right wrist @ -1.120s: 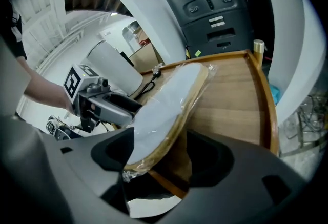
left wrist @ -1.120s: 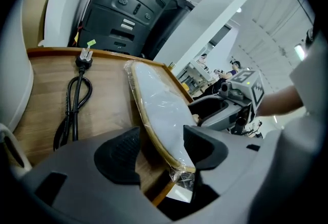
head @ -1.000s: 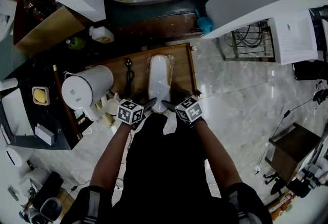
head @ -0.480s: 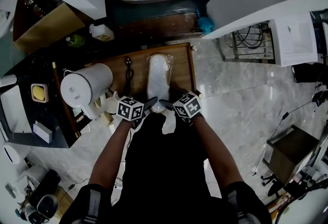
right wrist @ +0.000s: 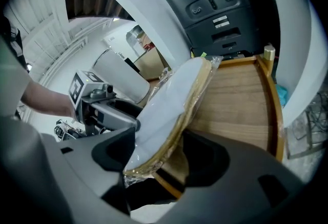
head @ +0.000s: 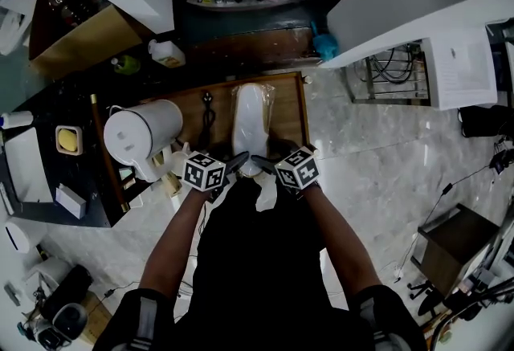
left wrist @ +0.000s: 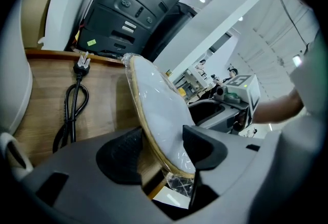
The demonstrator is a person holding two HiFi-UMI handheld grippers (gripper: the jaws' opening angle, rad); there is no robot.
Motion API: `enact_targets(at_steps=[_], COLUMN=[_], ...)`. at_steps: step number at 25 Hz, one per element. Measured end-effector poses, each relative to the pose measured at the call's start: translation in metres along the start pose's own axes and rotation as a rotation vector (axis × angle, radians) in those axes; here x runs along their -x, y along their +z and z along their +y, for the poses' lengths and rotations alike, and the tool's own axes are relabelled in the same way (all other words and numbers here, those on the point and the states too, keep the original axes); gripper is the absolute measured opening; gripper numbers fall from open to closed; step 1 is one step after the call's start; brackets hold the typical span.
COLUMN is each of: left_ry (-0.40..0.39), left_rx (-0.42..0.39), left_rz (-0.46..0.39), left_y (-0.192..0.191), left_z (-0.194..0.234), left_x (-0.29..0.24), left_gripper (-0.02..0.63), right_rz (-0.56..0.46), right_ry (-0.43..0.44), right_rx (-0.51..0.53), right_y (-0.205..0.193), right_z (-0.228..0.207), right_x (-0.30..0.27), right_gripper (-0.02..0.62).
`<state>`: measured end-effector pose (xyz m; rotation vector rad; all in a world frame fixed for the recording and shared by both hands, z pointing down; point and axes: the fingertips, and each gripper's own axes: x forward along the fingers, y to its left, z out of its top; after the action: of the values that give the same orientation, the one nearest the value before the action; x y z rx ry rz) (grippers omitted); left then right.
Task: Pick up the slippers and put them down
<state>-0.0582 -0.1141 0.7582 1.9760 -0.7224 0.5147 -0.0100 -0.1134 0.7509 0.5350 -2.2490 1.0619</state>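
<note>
the white plastic-wrapped slippers with tan soles lie lengthwise on the brown wooden surface. the left tongs and right tongs are each closed on their near end, one from either side.

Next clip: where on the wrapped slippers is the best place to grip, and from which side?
Grip the near end of the wrapped slippers, coming from the person's side of the wooden table. The pack lies flat and lengthwise, and that end reaches the table's near edge, thin enough to fit between jaws. The left gripper and right gripper both have it between theirs.
</note>
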Motion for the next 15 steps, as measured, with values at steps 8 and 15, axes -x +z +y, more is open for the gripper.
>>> enact_targets(at_steps=[8, 15], left_ry=[0.026, 0.026], left_rx=[-0.067, -0.076], left_rz=[-0.090, -0.184], left_y=[0.025, 0.044], left_z=[-0.020, -0.053], left_x=[0.027, 0.055], left_gripper=[0.252, 0.252], right_rz=[-0.082, -0.140], right_ry=[-0.001, -0.011], right_rx=[-0.009, 0.046], right_y=[0.024, 0.044], right_z=[0.018, 0.045], right_x=[0.020, 0.054], right_gripper=[0.293, 0.291])
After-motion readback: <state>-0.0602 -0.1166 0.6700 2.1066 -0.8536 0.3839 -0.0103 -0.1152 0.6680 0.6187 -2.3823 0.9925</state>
